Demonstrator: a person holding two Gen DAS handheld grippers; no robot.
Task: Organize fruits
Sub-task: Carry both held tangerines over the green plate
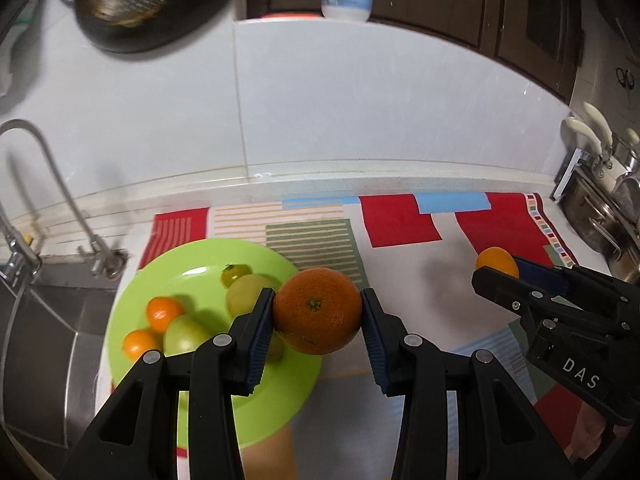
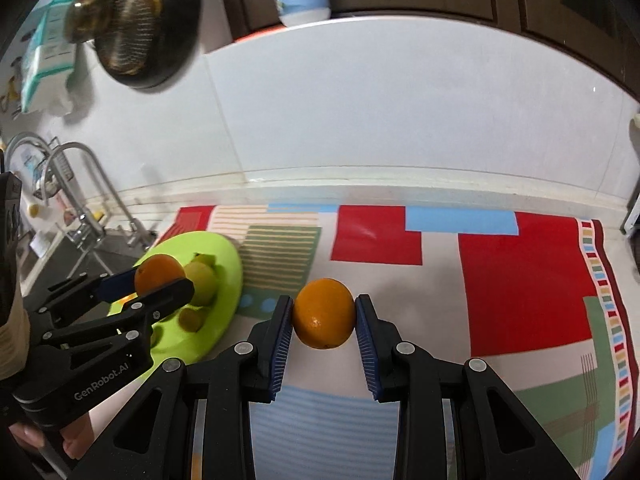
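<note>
The patterned cloth (image 2: 520, 280) covered the counter, and the green plate (image 1: 188, 256) sat at its sink-side end, already crowded with small fruits. The left gripper (image 1: 318, 310) was clamped on a mandarin (image 1: 317, 310) above the plate's rim; the right gripper (image 2: 324, 314) squeezed an orange (image 2: 324, 314) over the cloth, well apart. Released onto that pile, either fruit could probably roll off toward the sink (image 1: 48, 320).
</note>
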